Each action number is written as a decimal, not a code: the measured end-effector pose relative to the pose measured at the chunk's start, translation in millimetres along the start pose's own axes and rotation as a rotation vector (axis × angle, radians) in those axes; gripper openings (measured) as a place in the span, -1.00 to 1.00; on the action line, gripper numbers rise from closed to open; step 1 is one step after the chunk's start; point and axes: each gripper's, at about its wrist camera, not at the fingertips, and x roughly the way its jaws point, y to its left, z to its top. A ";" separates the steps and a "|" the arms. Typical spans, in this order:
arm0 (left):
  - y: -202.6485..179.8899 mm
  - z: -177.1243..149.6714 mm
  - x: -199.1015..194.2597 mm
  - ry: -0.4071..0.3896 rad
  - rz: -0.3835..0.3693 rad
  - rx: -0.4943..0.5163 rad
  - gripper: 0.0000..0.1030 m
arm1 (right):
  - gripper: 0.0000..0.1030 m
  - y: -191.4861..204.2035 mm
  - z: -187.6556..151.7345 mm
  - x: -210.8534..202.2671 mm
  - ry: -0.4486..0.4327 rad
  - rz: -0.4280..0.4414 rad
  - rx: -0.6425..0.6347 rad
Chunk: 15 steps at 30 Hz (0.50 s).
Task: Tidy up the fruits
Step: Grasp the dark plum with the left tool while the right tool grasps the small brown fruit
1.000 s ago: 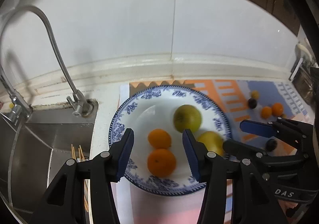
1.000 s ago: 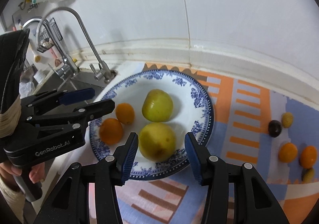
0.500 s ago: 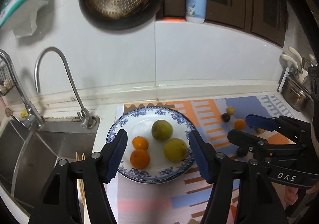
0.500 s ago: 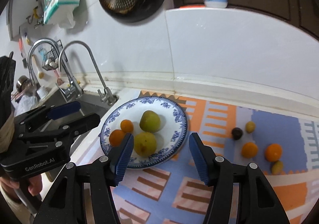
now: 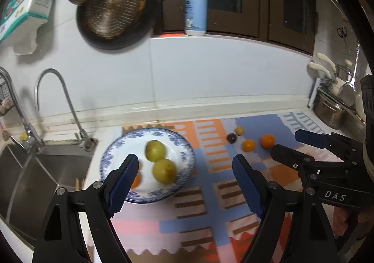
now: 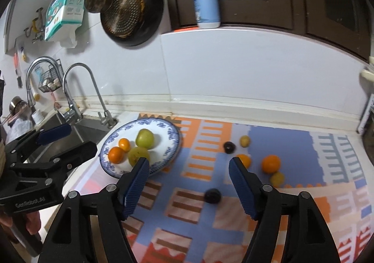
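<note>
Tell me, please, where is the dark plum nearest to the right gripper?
In the right wrist view the dark plum lies on the patterned mat, low in the middle, right of the blue-rimmed plate and apart from the other loose fruits.

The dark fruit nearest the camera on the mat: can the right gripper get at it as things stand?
Probably yes: the dark fruit lies alone on the mat, just ahead of the right gripper, whose opening jaws hold nothing.

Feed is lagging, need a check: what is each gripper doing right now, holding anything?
Left gripper: jaws opening, nothing between them, holding nothing.
Right gripper: jaws opening, nothing between them, holding nothing.
</note>
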 end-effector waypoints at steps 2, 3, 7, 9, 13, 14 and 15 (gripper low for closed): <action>-7.7 -0.6 1.4 0.009 -0.017 0.001 0.60 | 0.38 -7.0 -2.9 -4.9 -0.002 -0.011 0.006; -10.7 -1.0 1.8 0.012 -0.022 0.001 0.60 | 0.38 -11.0 -3.9 -7.1 -0.001 -0.017 0.009; -23.8 -2.0 5.9 0.021 -0.030 0.002 0.63 | 0.38 -22.5 -6.5 -12.8 0.002 -0.035 0.019; -29.6 -3.0 8.9 0.030 -0.040 -0.005 0.64 | 0.38 -29.2 -7.9 -14.4 0.009 -0.041 0.021; -41.2 -5.5 16.7 0.052 -0.044 -0.011 0.64 | 0.38 -40.6 -10.6 -14.0 0.025 -0.050 0.015; -44.9 -6.8 19.5 0.058 -0.042 -0.011 0.64 | 0.38 -44.4 -11.4 -13.3 0.030 -0.050 0.012; -47.4 -7.7 21.5 0.062 -0.042 -0.010 0.64 | 0.38 -47.7 -12.0 -12.1 0.034 -0.051 0.009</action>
